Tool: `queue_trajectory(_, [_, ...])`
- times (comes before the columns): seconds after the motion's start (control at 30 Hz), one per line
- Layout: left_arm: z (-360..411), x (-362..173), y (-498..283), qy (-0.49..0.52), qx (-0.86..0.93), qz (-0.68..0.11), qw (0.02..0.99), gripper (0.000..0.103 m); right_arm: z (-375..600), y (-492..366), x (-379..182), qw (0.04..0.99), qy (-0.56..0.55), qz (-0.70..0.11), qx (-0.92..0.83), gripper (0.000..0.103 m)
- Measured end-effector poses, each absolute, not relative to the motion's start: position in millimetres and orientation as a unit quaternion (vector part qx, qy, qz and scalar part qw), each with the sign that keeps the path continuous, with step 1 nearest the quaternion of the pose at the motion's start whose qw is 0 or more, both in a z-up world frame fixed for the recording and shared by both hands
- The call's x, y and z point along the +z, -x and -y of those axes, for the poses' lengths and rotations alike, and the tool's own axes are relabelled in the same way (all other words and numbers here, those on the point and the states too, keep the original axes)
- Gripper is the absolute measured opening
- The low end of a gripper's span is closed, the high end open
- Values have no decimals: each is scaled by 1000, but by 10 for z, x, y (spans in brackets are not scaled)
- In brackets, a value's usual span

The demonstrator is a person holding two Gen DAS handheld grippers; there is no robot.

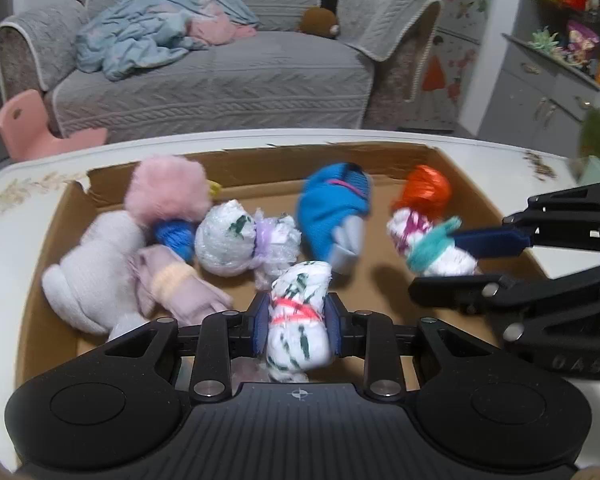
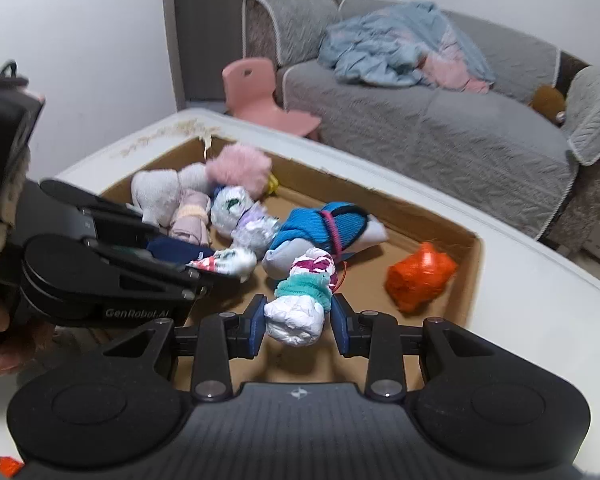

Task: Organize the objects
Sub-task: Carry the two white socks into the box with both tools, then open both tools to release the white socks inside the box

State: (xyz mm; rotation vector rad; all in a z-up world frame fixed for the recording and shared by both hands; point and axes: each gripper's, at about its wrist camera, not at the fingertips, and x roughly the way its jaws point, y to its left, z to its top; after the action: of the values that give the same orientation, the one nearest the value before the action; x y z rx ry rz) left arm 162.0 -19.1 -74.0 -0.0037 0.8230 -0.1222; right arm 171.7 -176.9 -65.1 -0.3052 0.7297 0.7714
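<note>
A shallow cardboard box (image 1: 340, 156) on a white table (image 1: 4, 232) holds several tied sock bundles. My left gripper (image 1: 298, 318) is shut on a white bundle with green marks and a red band (image 1: 300, 284), held over the box's near side. My right gripper (image 2: 299, 322) is shut on a white bundle with a teal band (image 2: 300, 312), also over the box (image 2: 380, 196). The right gripper (image 1: 440, 264) shows at the right in the left wrist view. The left gripper (image 2: 212, 266) shows at the left in the right wrist view, with a hand behind it.
In the box lie a pink fluffy bundle (image 1: 166, 190), a blue bundle (image 1: 332, 208), an orange bundle (image 1: 424, 188), a white one with a purple band (image 1: 236, 240) and pale ones at the left (image 1: 92, 272). A grey sofa (image 1: 220, 80) and pink chair (image 2: 256, 96) stand beyond.
</note>
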Motion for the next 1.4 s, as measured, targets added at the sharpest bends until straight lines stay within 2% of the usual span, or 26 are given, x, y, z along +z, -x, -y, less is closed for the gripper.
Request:
queue_trajectory(0.17, [174, -750, -1713, 12, -56, -399, 915, 35, 1612, -1858, -727, 841, 163, -360, 369, 31])
queue_trajectory(0.23, [186, -764, -1725, 2, -53, -400, 915, 37, 1593, -1885, -759, 836, 169, -368, 370, 31])
queue_trajectory(0.37, [209, -793, -1735, -19, -47, -404, 913, 48, 1621, -1927, -822, 830, 175, -381, 367, 32])
queue_trajectory(0.57, [208, -784, -1734, -24, -44, -415, 908, 61, 1662, -1936, -831, 830, 181, -389, 357, 44])
queue_trajectory(0.67, [198, -770, -1727, -19, -38, -423, 905, 68, 1683, -1924, -802, 829, 182, -394, 354, 45])
queue_trajectory(0.77, [208, -741, -1714, -26, -8, -422, 906, 82, 1682, -1917, -775, 830, 182, -396, 348, 46])
queue_trajectory(0.97, [95, -690, -1685, 16, -7, -430, 903, 85, 1733, -1924, -722, 837, 163, -401, 334, 59])
queue_trajectory(1.2, [47, -620, -1620, 32, 2, -429, 903, 87, 1734, -1867, -678, 838, 160, -403, 330, 62])
queue_trajectory(1.3, [26, -563, -1579, 45, 7, -422, 905, 97, 1725, -1839, -667, 841, 160, -404, 324, 69])
queue_trajectory(1.4, [54, -499, -1544, 33, 16, -410, 911, 102, 1713, -1800, -658, 842, 156, -404, 323, 69])
